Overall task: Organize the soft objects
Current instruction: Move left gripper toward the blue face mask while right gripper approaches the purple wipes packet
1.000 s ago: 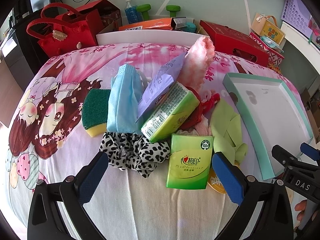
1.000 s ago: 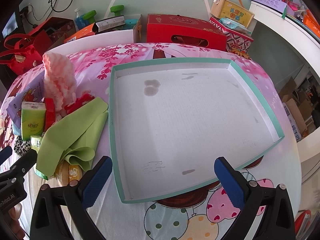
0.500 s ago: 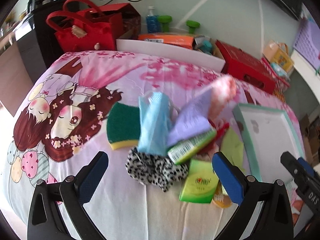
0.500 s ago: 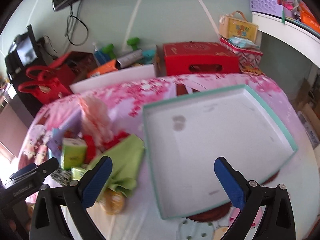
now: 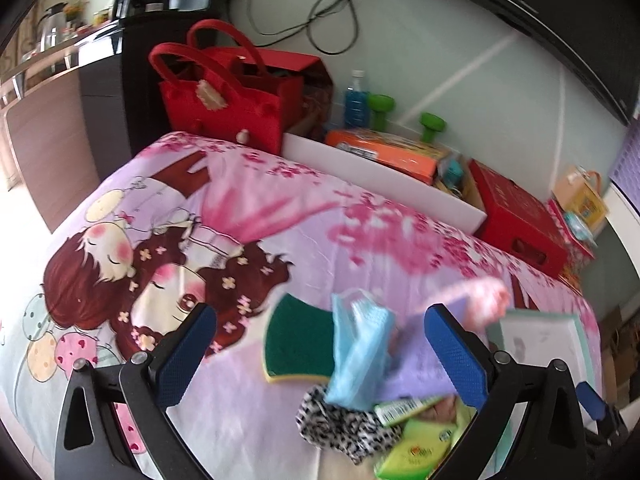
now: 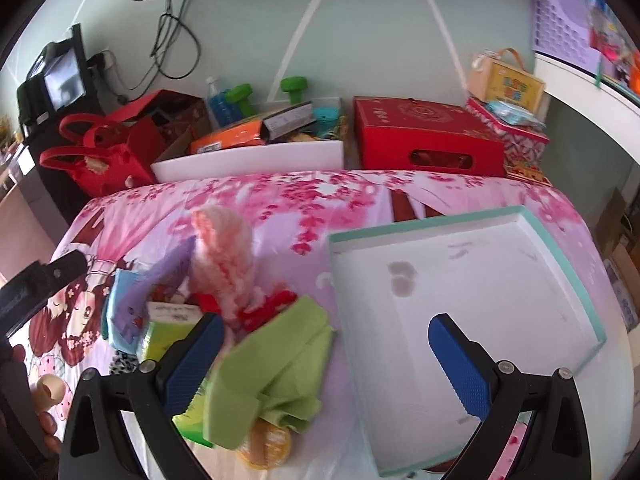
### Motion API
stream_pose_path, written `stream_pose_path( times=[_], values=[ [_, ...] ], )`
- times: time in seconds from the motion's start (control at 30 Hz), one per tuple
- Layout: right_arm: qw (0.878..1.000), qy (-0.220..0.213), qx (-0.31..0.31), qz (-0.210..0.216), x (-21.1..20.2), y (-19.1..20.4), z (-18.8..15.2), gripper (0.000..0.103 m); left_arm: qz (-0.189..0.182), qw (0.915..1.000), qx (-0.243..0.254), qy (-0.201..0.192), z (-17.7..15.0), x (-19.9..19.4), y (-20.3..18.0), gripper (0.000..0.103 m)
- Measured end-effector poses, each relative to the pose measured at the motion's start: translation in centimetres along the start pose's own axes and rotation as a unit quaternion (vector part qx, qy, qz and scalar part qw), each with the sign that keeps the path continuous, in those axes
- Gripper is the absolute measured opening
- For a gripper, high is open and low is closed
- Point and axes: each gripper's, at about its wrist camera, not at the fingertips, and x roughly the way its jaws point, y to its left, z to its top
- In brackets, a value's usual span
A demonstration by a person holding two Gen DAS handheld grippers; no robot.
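A pile of soft things lies on the pink cartoon cloth: a green sponge (image 5: 298,342), a blue face mask (image 5: 358,354), a leopard scrunchie (image 5: 342,430), green tissue packs (image 5: 418,454), a purple pack (image 6: 160,284), a pink fluffy cloth (image 6: 224,256) and a green cloth (image 6: 276,364). An empty white tray with a teal rim (image 6: 576,272) sits to the right of the pile. My left gripper (image 5: 320,356) is open and empty, raised above the pile. My right gripper (image 6: 326,360) is open and empty, above the green cloth and the tray's left edge.
A red handbag (image 5: 224,100), a white box edge (image 5: 384,178), an orange box (image 5: 384,152), a red carton (image 6: 428,140), green dumbbells (image 6: 292,88) and a blue bottle (image 5: 356,100) stand behind the table by the wall. A yellow round item (image 6: 266,446) lies under the green cloth.
Both grippers have lifted and pulled back from the table, so the pile and tray look smaller and lower. The left view has swung left. Both stay open and empty.
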Motion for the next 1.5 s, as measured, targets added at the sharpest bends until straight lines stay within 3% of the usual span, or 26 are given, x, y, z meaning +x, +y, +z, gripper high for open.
stream_pose_path(
  times=[0.13, 0.33, 0.5, 0.63, 0.77, 1.0, 1.37, 1.5],
  values=[
    [0.999, -0.013, -0.017, 0.025, 0.0, 1.8, 0.6, 0.103, 0.014, 0.9998, -0.015, -0.001, 0.7, 0.8, 0.9, 0.103],
    [0.998, -0.008, -0.024, 0.061, 0.6, 4.1, 0.8, 0.103, -0.014, 0.9994, -0.016, 0.027, 0.1, 2.5, 2.0, 0.103],
    [0.994, -0.018, -0.055, 0.09, 0.2, 6.5, 0.5, 0.103, 0.008, 0.9985, -0.007, 0.053, -0.7, 3.4, 2.9, 0.103],
    [0.991, -0.014, -0.072, 0.113, 0.3, 8.3, 0.2, 0.103, 0.027, 0.9982, -0.012, 0.052, -0.8, 3.2, 4.4, 0.103],
    [0.989, -0.011, -0.082, 0.119, 0.6, 9.5, 0.3, 0.095, 0.002, 0.9977, -0.009, 0.067, -1.1, 3.6, 4.7, 0.103],
    [0.989, 0.001, -0.09, 0.117, 1.7, 10.8, 0.4, 0.081, 0.014, 0.9952, -0.039, 0.089, -1.5, 5.1, 6.7, 0.103],
    [0.99, 0.009, -0.092, 0.111, 2.9, 11.5, 0.5, 0.078, -0.004, 0.9933, -0.075, 0.088, -1.6, 5.4, 8.3, 0.103],
    [0.988, 0.007, -0.101, 0.113, 3.1, 12.0, 0.4, 0.065, -0.006, 0.9928, -0.081, 0.088, -1.5, 5.4, 8.5, 0.103]
  ],
)
